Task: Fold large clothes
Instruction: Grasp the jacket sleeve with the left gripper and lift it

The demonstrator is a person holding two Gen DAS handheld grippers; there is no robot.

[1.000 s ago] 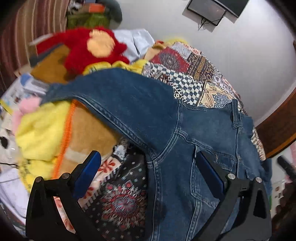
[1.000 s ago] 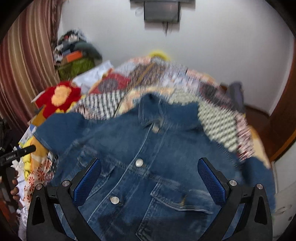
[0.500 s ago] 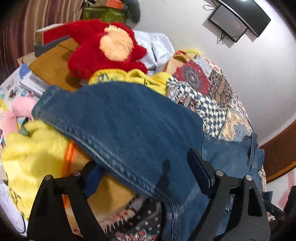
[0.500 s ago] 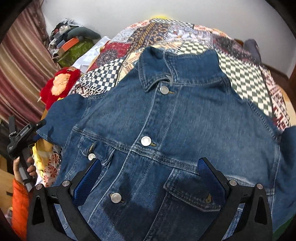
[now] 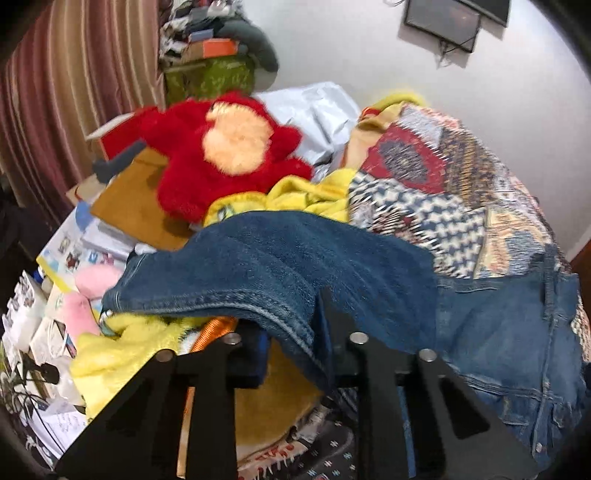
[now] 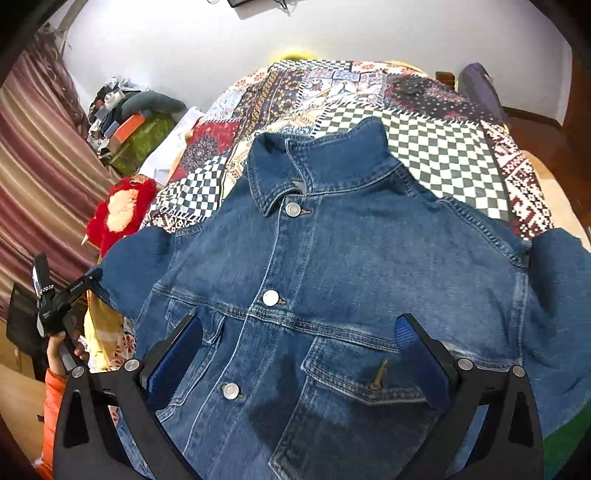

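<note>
I see the blue denim jacket (image 6: 332, 280) lying front-up and buttoned on the patchwork-patterned bedspread (image 6: 436, 147), collar toward the white wall (image 6: 332, 33). Its lower hem is cut off by the bottom of the right wrist view, and the far sleeve (image 6: 557, 280) runs out of frame at the picture's right edge.

My left gripper (image 5: 291, 343) is closing its jaws on the lower seam of the near denim sleeve (image 5: 258, 273); the cloth drapes over the gap between the fingers and hides the pads, so I cannot make out how firmly they bite. The picture is blurred there. The cuff end hangs over a fluffy yellow blanket (image 5: 122, 350), whose lower part is hidden behind the gripper frame.

My right gripper (image 6: 299, 339) hangs with jaws spread wide above the jacket's chest, blue pads either side of the button placket, holding nothing. Whether its fingertips touch the denim I cannot tell.

Open room lies on the bedspread beyond the collar. The side by the striped maroon curtain (image 6: 40, 177) is crowded: a red plush toy (image 5: 229, 147), a brown flat board (image 5: 136, 199), and loose papers (image 5: 48, 295) sit just beside the sleeve. In the right wrist view, a hand (image 6: 62, 343) with an orange sleeve holds the left tool at the bed's edge.
</note>
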